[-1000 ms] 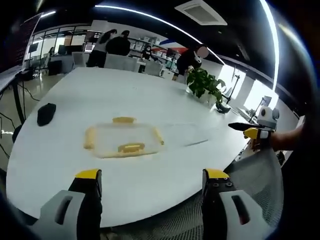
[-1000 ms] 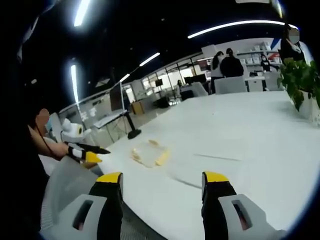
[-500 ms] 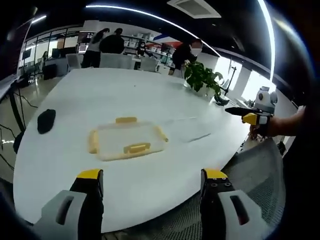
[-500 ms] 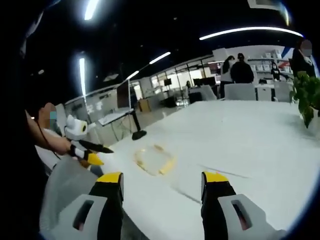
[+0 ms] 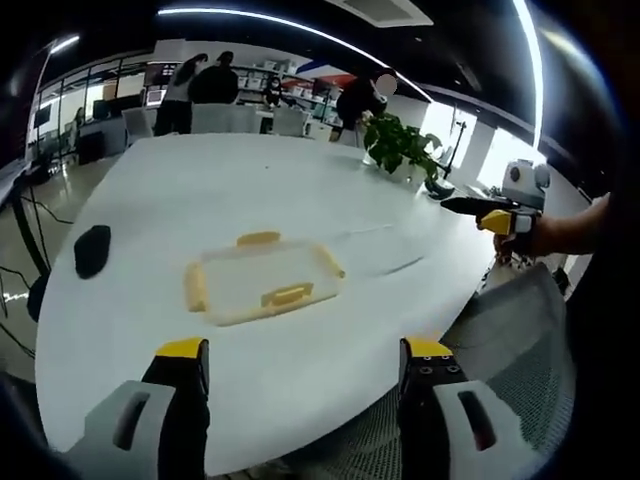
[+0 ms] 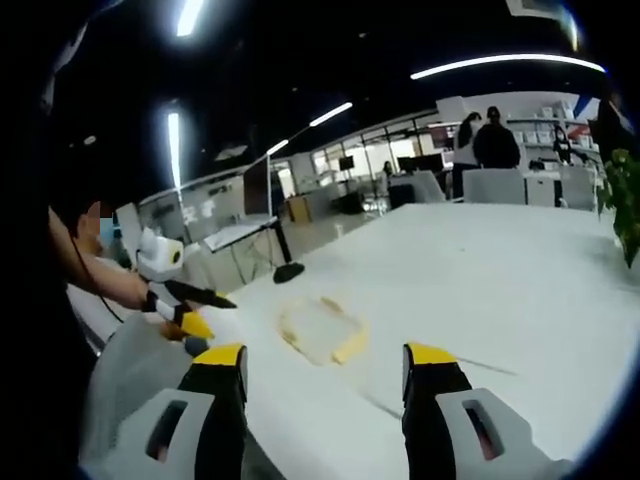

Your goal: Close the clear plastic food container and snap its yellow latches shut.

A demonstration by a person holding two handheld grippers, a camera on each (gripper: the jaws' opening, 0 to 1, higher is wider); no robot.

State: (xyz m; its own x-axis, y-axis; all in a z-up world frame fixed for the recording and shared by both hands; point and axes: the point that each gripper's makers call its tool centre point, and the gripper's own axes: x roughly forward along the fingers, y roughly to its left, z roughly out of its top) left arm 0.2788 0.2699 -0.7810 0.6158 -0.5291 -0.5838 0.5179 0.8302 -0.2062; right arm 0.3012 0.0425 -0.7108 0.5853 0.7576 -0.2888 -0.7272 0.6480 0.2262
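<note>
Clear, thin plastic with chunky yellow latches along its edges: the food container (image 5: 262, 281) lies flat and low on the table (image 5: 250, 190), a rounded rectangle straight ahead of the left gripper (image 5: 302, 352) and well out of its reach. That gripper hangs over the near table edge with its jaws spread wide, nothing between the yellow-capped tips. From the right gripper (image 6: 322, 355), also spread wide and empty, the container (image 6: 322, 329) sits ahead and slightly left, beyond the jaws.

The tabletop is smooth, white and broadly oval, glossy enough to catch the ceiling strip lights. A dark, rounded object (image 5: 91, 249) rests far off to the left gripper's left, and a leafy potted plant (image 5: 403, 147) stands at the far right. Grey mesh chair fabric (image 5: 510, 345) shows beside the table edge. People stand by shelving at the back of the open office.
</note>
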